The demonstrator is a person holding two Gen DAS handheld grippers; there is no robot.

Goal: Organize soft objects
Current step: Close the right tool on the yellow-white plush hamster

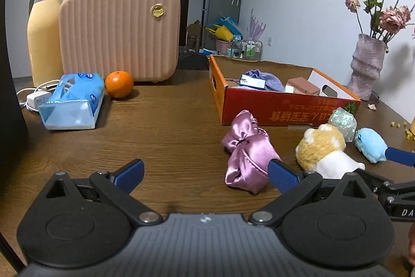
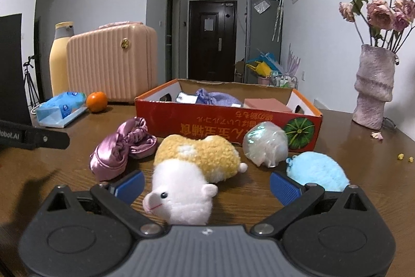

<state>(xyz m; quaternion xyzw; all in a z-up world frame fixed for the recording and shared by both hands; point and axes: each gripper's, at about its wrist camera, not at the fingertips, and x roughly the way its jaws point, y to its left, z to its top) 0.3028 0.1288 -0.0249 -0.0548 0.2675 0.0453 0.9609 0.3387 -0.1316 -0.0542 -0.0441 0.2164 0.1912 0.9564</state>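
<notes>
A yellow and white plush hamster (image 2: 192,170) lies on the wooden table between the spread fingers of my right gripper (image 2: 206,186), which is open and not touching it. To its left lies a pink satin pouch (image 2: 119,147), to its right a shiny wrapped ball (image 2: 265,143) and a blue plush (image 2: 317,170). Behind them stands an orange cardboard box (image 2: 228,123) holding a purple pouch (image 2: 218,98) and a pink block. My left gripper (image 1: 206,175) is open over bare table, its right finger beside the satin pouch (image 1: 246,155). The hamster (image 1: 321,149) and blue plush (image 1: 371,144) lie further right.
A pink ribbed case (image 1: 119,35), a yellow flask (image 1: 44,33), a blue tissue pack (image 1: 72,100), an orange (image 1: 119,84) and a white charger stand at the back left. A vase of dried roses (image 2: 373,87) stands at the right, with crumbs near it.
</notes>
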